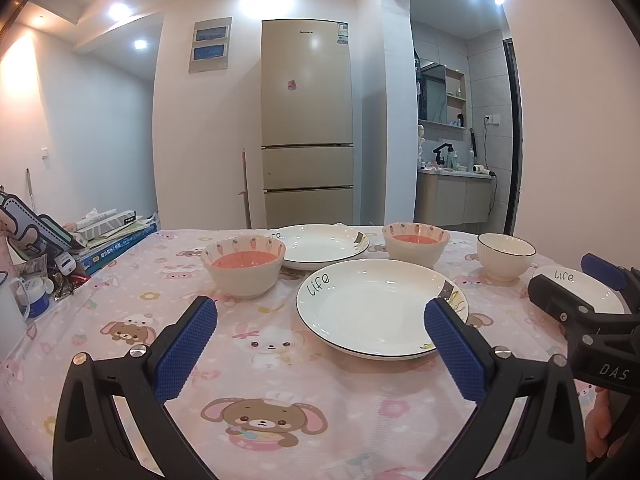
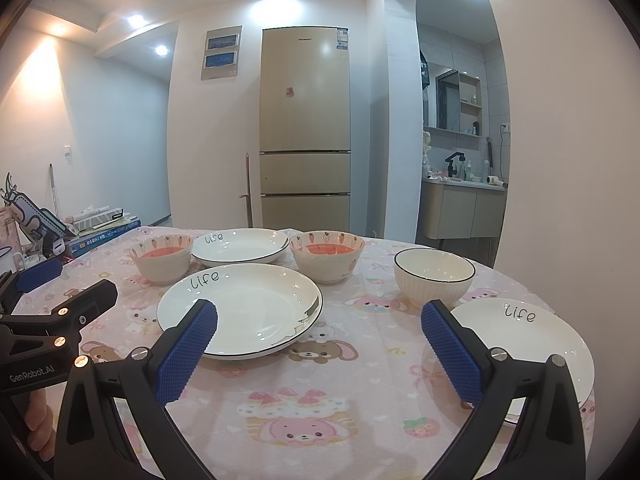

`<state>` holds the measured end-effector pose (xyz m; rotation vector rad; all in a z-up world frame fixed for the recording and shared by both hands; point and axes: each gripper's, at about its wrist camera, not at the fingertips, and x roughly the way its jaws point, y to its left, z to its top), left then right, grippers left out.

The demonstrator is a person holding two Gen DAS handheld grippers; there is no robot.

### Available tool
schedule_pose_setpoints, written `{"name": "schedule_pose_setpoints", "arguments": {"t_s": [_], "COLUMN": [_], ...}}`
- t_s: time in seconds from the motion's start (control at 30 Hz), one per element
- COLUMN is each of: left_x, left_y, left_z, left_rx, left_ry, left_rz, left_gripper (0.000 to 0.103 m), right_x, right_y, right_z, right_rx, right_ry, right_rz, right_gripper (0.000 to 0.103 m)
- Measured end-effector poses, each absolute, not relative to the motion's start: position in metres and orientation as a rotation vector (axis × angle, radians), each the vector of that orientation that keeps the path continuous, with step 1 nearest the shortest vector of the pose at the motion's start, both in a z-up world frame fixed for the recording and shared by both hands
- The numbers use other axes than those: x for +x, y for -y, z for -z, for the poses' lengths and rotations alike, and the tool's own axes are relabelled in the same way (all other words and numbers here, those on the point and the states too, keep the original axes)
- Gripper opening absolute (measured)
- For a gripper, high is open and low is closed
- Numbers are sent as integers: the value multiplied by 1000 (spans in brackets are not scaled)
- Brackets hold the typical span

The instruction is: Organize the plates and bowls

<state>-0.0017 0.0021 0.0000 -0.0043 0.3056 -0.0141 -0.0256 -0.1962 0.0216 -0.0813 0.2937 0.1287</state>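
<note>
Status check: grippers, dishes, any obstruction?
Left gripper and right gripper open, empty. Plates and bowls unstacked on table. Nothing in the way.

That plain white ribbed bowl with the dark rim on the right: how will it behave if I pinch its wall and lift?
The ribbed bowl looks like glazed ceramic, so probably rigid, breakable and fairly heavy for its size. Its glossy wall may slip, though the right claw has textured blue pads. It looks empty and stands upright on the tablecloth, so tipping seems unlikely.

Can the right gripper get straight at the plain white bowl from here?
Probably yes. The right gripper is open and empty, and the plain white bowl stands ahead, slightly right, with only bare tablecloth between.
</note>
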Motion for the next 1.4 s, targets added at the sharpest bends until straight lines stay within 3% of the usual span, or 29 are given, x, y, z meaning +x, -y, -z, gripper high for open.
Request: {"name": "schedule_pose_setpoints", "arguments": {"t_s": [0.43, 0.67, 1.4], "left_x": [0, -25, -14], "left_y": [-4, -9, -21], "left_z": [0, -15, -81], "left_rx": [-23, -10, 34], "left_ry": [-301, -211, -226], "left_rz": [12, -15, -44], "left_gripper": [103, 103, 103], "right_x": [-25, -35, -40], "right_y": [191, 193, 169], "right_z": [-19, -23, -108], "right_rx": [-83, -97, -214], "right_ry": [-297, -270, -163], "right_rz": [-134, -125, -95], "right_gripper": [103, 103, 103]}}
